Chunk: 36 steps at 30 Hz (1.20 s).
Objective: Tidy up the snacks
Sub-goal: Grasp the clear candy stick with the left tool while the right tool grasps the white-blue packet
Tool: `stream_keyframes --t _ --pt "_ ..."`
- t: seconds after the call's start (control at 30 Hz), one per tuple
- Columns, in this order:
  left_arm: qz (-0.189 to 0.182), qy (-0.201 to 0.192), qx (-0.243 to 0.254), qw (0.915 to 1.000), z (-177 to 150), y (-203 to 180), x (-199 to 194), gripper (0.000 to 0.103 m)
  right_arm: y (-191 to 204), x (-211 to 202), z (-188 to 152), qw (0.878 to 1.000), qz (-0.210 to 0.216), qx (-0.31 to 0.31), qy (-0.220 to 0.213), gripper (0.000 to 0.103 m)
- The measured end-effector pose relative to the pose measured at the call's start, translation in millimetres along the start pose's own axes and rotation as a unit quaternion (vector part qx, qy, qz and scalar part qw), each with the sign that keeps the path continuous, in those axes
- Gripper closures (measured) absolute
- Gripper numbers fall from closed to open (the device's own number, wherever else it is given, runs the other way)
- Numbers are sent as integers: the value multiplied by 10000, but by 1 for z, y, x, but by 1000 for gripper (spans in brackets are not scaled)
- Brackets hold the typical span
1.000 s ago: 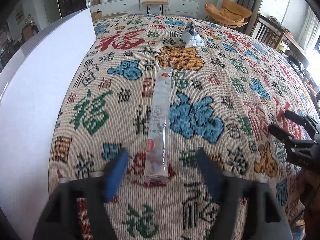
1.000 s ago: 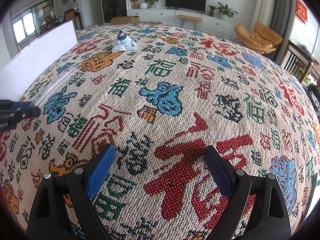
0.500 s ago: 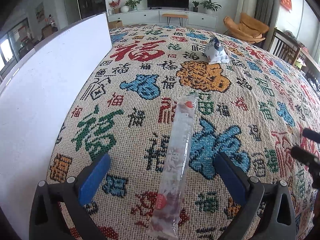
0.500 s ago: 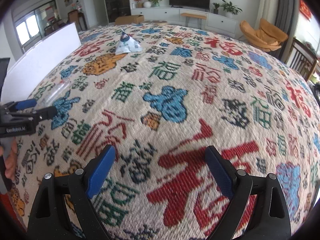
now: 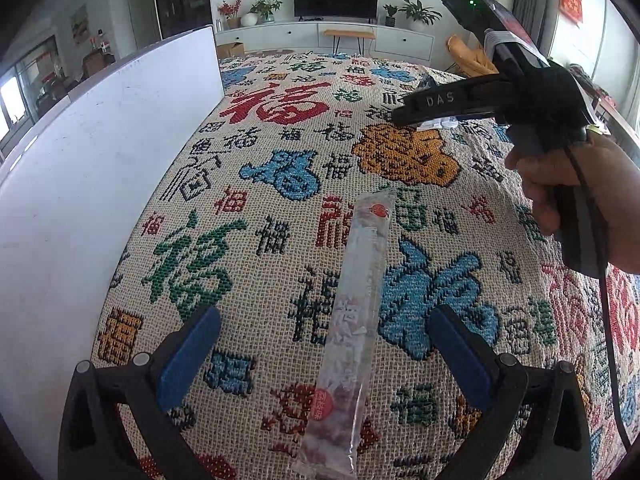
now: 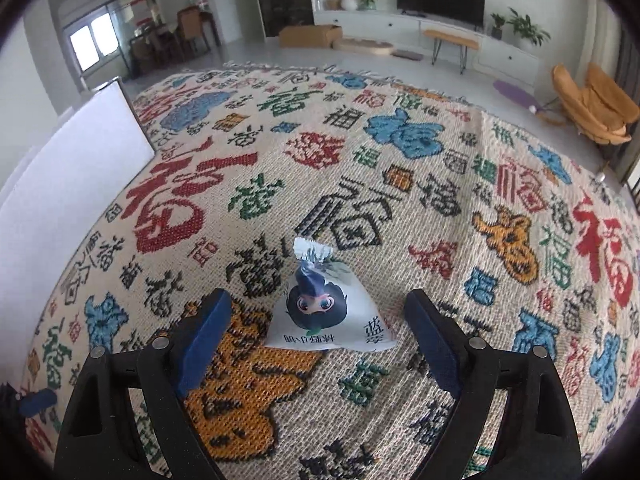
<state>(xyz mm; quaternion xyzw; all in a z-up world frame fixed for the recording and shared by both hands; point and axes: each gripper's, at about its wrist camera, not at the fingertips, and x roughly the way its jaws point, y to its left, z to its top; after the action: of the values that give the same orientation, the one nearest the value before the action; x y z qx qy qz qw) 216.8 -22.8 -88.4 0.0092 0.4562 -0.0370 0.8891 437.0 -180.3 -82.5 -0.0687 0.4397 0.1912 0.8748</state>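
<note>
A long clear snack tube (image 5: 352,312) with red labels lies lengthwise on the patterned cloth. My left gripper (image 5: 320,352) is open, its blue pads on either side of the tube's near half, not touching it. A white pyramid snack bag (image 6: 326,308) with a cartoon face stands on the cloth. My right gripper (image 6: 316,324) is open with the bag between its pads, apart from both. In the left wrist view the right gripper (image 5: 404,114) reaches in from the right and hides most of the bag (image 5: 438,123).
A white box wall (image 5: 88,184) stands along the left of the cloth; it also shows in the right wrist view (image 6: 72,176). The cloth-covered table (image 6: 440,184) stretches away to the far edge. Living room furniture lies beyond.
My right gripper has swung far forward and left, from bare cloth to straddling the pyramid bag. My left gripper has drawn back a little and opened wider over the tube.
</note>
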Motion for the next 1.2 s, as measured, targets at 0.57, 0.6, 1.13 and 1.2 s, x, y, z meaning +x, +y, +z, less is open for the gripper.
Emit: stream_keyframes --t 0.57,0.6,1.13,1.2 --pt "-1 0 2 10000 0 1 0 0 -6 -142 -130 9991 288 182 235 49" --pt "0 0 2 10000 0 1 0 0 -3 -147 -144 9991 261 201 255 49" --pt "-32 9 25 10000 -1 1 0 0 9 -143 -197 9989 -354 288 -109 14" --pt "-65 103 115 9999 -1 -1 -2 0 10 -143 -197 9989 -377 274 -104 14"
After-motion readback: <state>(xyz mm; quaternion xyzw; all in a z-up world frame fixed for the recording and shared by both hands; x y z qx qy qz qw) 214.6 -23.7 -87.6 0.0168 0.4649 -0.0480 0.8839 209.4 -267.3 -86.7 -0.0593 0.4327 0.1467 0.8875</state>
